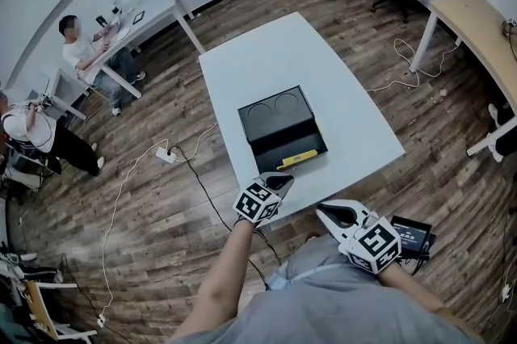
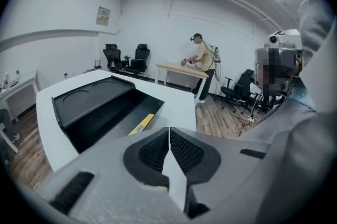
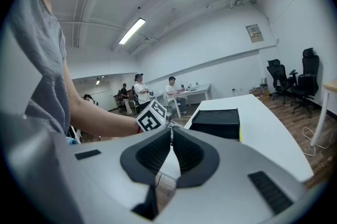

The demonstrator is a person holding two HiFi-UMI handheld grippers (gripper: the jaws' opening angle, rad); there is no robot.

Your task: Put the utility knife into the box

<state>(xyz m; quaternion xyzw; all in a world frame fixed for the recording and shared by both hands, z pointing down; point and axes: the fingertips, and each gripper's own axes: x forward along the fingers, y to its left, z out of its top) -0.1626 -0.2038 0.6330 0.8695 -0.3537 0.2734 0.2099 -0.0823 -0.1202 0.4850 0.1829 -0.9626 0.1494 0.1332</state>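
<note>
In the head view, the yellow utility knife (image 1: pixel 297 159) lies in the open black box (image 1: pixel 263 142) at mid-frame on the white table (image 1: pixel 339 84), just above the left gripper (image 1: pixel 279 182) and up-left of the right gripper (image 1: pixel 329 213), both with jaws pressed together on nothing.

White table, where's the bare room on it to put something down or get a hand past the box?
The far half of the white table, beyond the black box, is bare. A wide bare strip runs right of the box; the left strip is narrower. Crowded: the near edge, where the left claw sits close before the box.
</note>
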